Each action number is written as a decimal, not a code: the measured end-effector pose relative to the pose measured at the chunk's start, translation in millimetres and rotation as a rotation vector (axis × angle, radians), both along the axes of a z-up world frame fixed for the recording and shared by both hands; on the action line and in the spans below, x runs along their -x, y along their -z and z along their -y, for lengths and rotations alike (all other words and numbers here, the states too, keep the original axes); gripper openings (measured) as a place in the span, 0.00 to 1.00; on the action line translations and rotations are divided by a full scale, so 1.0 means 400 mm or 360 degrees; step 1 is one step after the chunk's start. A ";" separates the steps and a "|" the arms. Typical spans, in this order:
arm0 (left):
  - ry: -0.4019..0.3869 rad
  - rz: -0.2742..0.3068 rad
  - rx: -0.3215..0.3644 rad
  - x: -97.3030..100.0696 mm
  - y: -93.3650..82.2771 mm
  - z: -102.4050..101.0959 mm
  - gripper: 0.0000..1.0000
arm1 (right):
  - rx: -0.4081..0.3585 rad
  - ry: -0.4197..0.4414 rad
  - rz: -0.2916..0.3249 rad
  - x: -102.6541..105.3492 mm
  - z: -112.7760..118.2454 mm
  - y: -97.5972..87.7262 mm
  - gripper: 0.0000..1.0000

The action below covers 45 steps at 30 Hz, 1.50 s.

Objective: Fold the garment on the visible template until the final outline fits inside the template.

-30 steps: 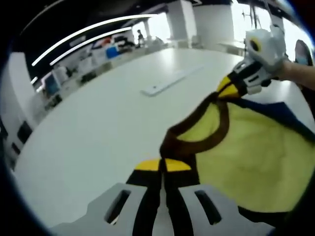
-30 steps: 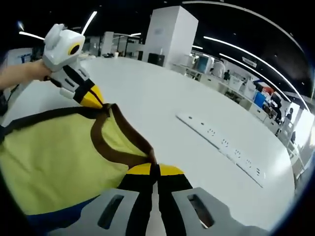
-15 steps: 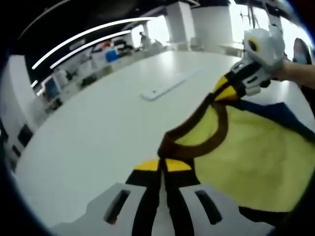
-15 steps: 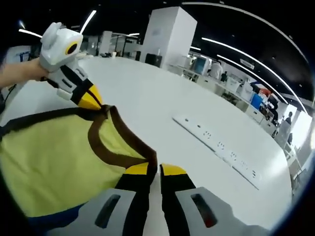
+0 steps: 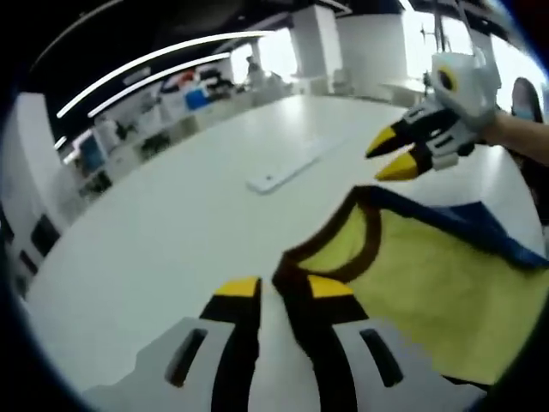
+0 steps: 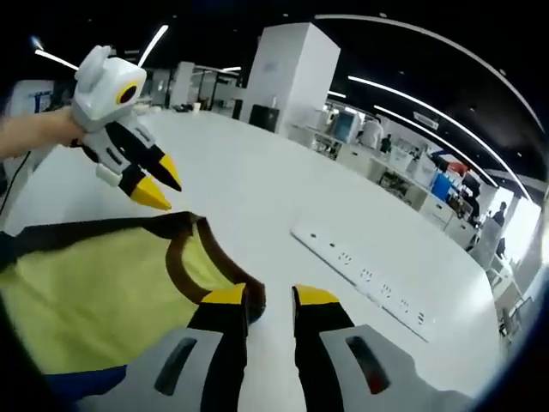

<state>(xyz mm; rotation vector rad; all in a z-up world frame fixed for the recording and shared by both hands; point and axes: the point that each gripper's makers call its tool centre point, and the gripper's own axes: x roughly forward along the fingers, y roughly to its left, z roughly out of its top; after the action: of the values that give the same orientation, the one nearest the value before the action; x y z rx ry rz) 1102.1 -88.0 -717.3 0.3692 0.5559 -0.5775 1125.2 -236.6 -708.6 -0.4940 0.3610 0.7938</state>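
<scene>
Garment, yellow fabric with dark brown neckband and blue edge [image 5: 429, 275] [image 6: 94, 292]: lies flat on the white round table [image 5: 171, 223] [image 6: 274, 197], its collar just ahead of both sets of jaws and gripped by neither.
Power strip, long white [image 5: 287, 163] [image 6: 364, 275]: on the table beyond the garment, well apart from it.
Left gripper [image 5: 285, 287] [image 6: 159, 187]: jaws parted, empty; held by a hand, raised above the collar, tips angled down.
Right gripper [image 6: 269, 297] [image 5: 393, 153]: jaws parted, empty; likewise raised above the cloth.
</scene>
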 end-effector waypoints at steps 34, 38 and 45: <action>0.0148 0.0061 0.0049 0.226 -0.225 0.023 0.49 | -0.0107 -0.0051 0.0030 0.217 0.016 -0.208 0.57; 0.0164 0.0066 0.0052 0.255 -0.236 0.025 0.52 | -0.0111 -0.0071 0.0042 0.244 0.014 -0.224 0.63; 0.0181 0.0053 0.0043 0.306 -0.251 0.024 0.57 | -0.0110 -0.0084 0.0025 0.292 0.021 -0.234 0.71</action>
<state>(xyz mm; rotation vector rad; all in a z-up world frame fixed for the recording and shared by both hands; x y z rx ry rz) 979.7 -97.6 -617.0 0.3861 0.4969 -0.6866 1008.6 -245.0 -614.8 -0.4467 0.3059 0.8503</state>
